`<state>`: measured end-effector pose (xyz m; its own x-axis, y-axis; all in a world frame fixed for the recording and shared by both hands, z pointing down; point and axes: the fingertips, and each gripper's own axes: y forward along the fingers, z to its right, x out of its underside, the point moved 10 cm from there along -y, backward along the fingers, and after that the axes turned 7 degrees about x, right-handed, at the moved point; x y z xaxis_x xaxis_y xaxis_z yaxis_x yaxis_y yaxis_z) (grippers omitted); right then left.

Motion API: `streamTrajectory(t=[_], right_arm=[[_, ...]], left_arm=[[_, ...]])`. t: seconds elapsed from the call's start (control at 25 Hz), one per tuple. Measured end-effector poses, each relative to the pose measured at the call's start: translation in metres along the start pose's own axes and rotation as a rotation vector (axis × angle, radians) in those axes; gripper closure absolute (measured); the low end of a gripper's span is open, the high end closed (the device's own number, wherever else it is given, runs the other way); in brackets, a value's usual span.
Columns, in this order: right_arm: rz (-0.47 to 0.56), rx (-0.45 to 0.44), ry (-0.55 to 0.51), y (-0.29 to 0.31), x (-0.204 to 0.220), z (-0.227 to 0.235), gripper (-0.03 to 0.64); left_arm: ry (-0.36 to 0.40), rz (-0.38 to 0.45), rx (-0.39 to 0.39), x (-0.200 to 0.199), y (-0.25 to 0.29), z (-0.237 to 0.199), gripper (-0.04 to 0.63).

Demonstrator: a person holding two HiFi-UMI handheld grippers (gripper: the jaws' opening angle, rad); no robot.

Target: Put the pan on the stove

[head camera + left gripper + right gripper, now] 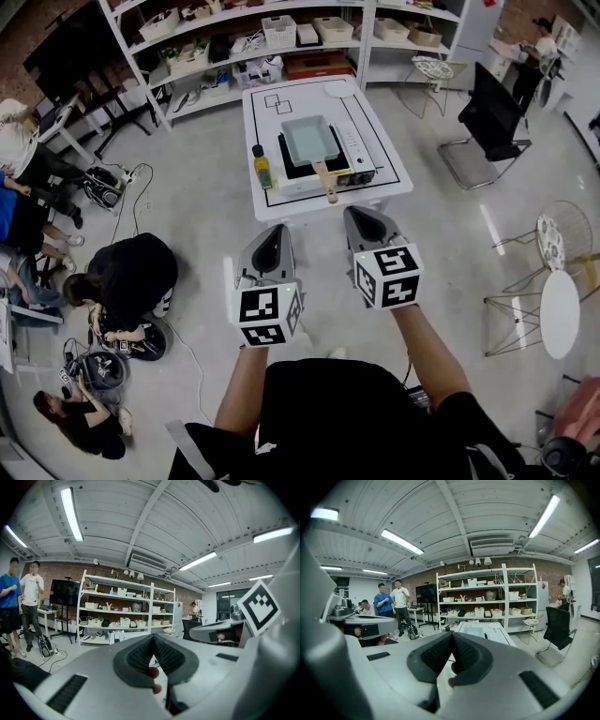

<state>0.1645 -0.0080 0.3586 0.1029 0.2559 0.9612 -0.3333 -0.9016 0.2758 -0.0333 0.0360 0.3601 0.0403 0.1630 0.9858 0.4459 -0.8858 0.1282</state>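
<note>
A pale green rectangular pan [308, 141] with a wooden handle [325, 181] sits on the black top of a white portable stove [354, 150] on the white table [262, 202]. Both grippers hang over the floor, short of the table's near edge. The left gripper [278, 232] and the right gripper [361, 215] point toward the table, side by side. In the left gripper view the left gripper [153, 641] has its jaws together with nothing between them. The right gripper [452, 639] is likewise shut and empty, with the table [480, 629] ahead of it.
A bottle of yellow liquid [262, 169] stands left of the stove, and a white plate [339, 89] lies at the table's far side. Shelving [281, 37] runs behind. People sit on the floor at left [131, 281]. A black chair [489, 117] and round table [560, 314] stand right.
</note>
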Motion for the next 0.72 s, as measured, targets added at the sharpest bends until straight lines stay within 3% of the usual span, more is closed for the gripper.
streamTrajectory(t=[0.72], right_arm=[[0.001,-0.01,0.0,-0.029,0.018,-0.002,0.614]], left_arm=[[0.022,0.003,-0.021,0.011,-0.028,0.024,0.591]])
